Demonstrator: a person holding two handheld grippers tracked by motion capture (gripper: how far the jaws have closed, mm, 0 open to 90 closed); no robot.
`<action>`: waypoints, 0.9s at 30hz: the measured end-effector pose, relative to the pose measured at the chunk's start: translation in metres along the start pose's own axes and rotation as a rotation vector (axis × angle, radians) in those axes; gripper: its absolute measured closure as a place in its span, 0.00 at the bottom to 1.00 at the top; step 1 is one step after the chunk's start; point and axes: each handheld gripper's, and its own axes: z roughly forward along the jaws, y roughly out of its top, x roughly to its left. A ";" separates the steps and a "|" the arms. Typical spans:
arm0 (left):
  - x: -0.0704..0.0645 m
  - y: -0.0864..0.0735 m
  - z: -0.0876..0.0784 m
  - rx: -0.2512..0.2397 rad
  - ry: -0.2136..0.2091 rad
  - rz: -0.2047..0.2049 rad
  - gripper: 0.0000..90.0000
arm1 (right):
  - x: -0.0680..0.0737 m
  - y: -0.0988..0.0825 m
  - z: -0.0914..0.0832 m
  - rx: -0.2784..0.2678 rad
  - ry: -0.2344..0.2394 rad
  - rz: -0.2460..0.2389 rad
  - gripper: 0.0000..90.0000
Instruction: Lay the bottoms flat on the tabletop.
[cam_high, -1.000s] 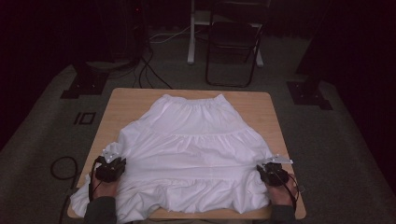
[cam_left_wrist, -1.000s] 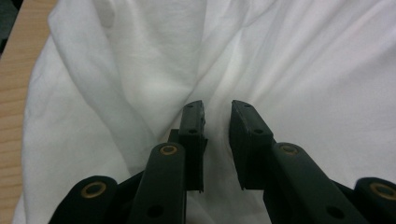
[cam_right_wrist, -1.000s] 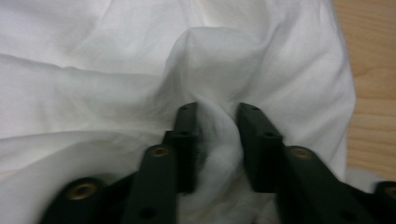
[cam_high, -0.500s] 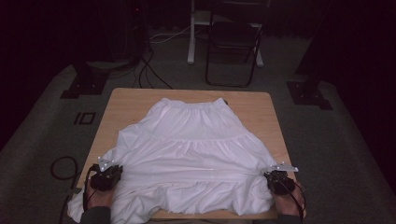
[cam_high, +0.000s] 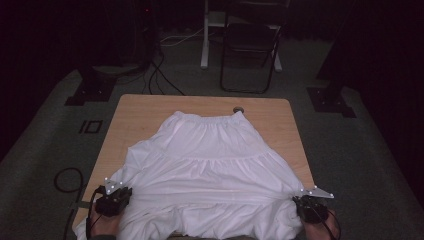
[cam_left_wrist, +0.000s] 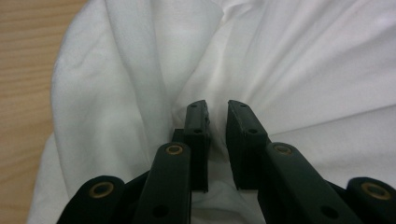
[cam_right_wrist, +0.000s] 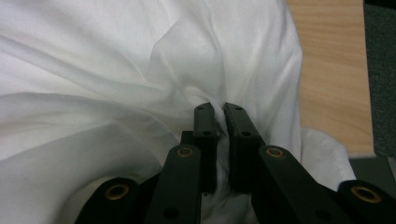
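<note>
White cloth on wood desk
Skirt (cam_high: 210, 170) is seen as thin, matt, creased cloth; desk (cam_high: 145, 112) as smooth pale wood grain.

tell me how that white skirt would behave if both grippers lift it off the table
Probably floppy: the white skirt bunches into soft folds where the left gripper and right gripper pinch it. It looks thin and light, so the middle would likely sag between them. The thin fabric might slip from a small pinch.
</note>
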 end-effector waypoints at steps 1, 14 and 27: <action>-0.002 -0.002 -0.002 0.008 -0.004 0.005 0.87 | 0.000 -0.002 -0.001 0.002 -0.003 0.003 0.94; -0.003 0.022 -0.008 -0.049 0.056 0.062 0.70 | -0.013 0.023 -0.026 -0.195 0.075 0.005 0.78; 0.022 0.038 0.025 0.041 0.234 0.062 0.61 | -0.028 0.038 0.008 -0.131 -0.017 0.017 0.68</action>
